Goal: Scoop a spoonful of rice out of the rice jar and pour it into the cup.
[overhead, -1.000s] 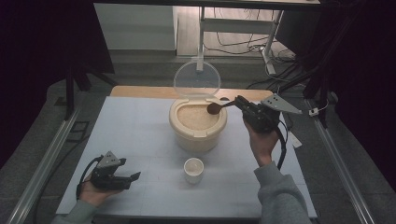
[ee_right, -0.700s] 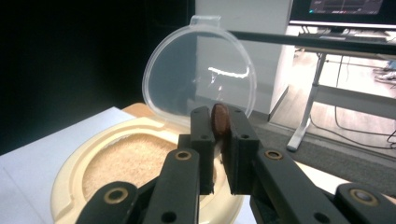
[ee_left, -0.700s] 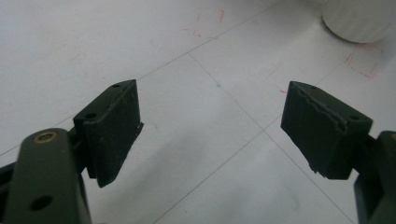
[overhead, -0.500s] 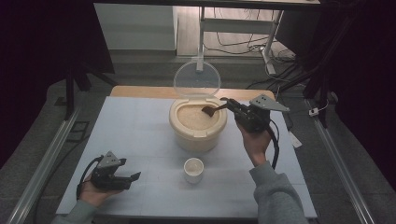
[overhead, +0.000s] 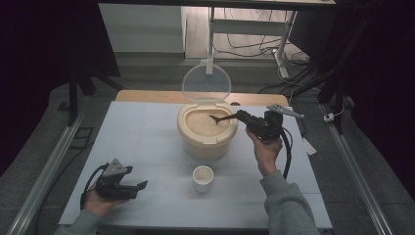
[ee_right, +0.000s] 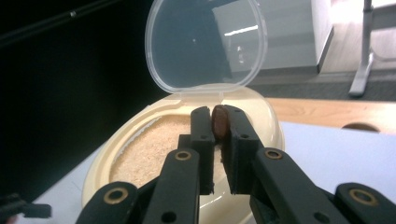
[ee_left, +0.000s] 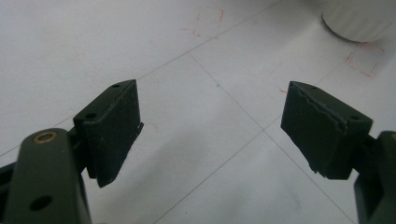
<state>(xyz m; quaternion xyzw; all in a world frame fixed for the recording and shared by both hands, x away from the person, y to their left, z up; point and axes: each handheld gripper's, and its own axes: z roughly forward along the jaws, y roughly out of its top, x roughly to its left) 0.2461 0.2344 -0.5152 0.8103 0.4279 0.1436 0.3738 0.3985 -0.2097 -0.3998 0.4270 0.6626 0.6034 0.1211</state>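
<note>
Reaching over the cream rice container (overhead: 207,133), the brown spoon (overhead: 221,118) has its bowl down in the grain, its handle pinched between the closed jaws of the right gripper (overhead: 243,116). Behind the container its clear lid (overhead: 206,83) stands open. In front sits a white cup (overhead: 202,177). Well left of the cup, the left gripper (overhead: 139,186) rests with jaws spread, empty.

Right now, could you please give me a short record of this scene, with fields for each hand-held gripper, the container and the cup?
right hand-held gripper: shut on the brown spoon, whose bowl is over the grain
left hand-held gripper: open, holding nothing, low over the table at the near left
container: cream tub of pale grain, clear lid raised upright at the back
cup: small and white, in front of the container, apart from it
</note>
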